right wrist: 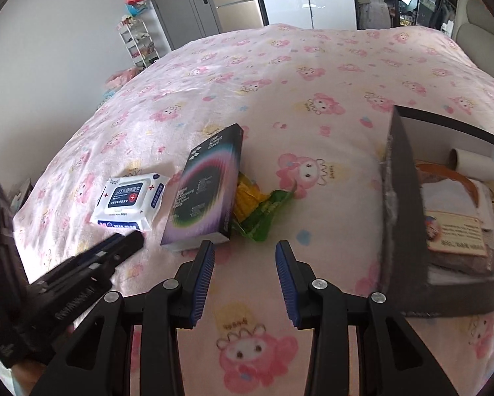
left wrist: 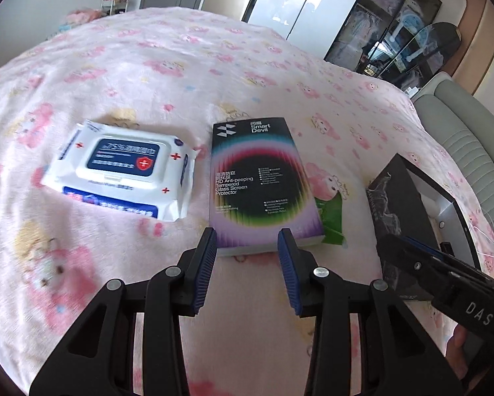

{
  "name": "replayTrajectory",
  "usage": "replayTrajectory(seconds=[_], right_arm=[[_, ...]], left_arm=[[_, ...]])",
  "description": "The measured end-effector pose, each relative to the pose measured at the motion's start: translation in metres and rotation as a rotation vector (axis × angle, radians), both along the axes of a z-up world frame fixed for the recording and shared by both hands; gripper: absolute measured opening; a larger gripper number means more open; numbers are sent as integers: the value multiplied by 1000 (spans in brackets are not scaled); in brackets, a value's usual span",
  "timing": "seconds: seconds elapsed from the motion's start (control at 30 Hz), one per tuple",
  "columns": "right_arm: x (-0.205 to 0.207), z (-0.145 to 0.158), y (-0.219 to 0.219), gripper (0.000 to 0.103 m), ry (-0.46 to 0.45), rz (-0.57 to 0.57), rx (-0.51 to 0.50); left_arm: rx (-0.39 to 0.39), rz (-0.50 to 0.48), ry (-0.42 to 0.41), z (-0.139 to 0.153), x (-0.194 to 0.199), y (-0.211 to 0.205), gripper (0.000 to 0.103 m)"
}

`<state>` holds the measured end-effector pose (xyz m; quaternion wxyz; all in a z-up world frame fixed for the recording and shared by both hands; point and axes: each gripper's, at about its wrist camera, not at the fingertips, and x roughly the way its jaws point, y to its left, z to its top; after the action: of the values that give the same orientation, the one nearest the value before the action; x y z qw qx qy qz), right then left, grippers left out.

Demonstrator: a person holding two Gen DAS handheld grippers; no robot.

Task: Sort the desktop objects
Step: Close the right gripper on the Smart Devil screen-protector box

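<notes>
- Left gripper [left wrist: 247,242]: jaws spread and holding nothing, poised at the near edge of the screen protector box [left wrist: 263,181], one blue pad at either side of that edge.
- Right gripper [right wrist: 243,254]: jaws spread and holding nothing, over bare bedspread [right wrist: 313,66], near the box's near right corner.
- Screen protector box: lies in the middle of the bed, its right side propped on a green and yellow packet [right wrist: 260,211], so it tilts.
- Wet wipes pack [left wrist: 121,168]: flat on the bed, just left of the box.
- Black storage box [right wrist: 408,204]: at the right, open-topped, holding a paper roll [right wrist: 471,161] and printed packets.
</notes>
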<state>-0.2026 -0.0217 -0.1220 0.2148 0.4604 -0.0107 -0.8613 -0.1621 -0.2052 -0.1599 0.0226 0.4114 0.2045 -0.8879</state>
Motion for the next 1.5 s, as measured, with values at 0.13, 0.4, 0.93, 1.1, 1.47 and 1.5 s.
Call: replayTrajectory(seconds=[0.13,0.4,0.93,1.1,1.47,1.5], right_arm=[[-20,-15,-23,34,-25,54,-2],[-57,-47,-40,35,-94,73,0],[-26,-44,-7,24,-181,59,-192],[-16,-38,3,21,-171,53,-181],[-36,-53,-14,32,-169,79,-123],[-35,-52,-16,31,-163,85,-112]], left_arm=[[65,55,-28,-24,-18,-14,39],[129,86,-65,-53,-40,-21,47],[176,-26,-45,-27,-19,12,26],[204,29,-70,-41,-19,-4,40],[335,9,-86,-63,-27,-13,62],[327,4,-82,-61,-26,-10,62]])
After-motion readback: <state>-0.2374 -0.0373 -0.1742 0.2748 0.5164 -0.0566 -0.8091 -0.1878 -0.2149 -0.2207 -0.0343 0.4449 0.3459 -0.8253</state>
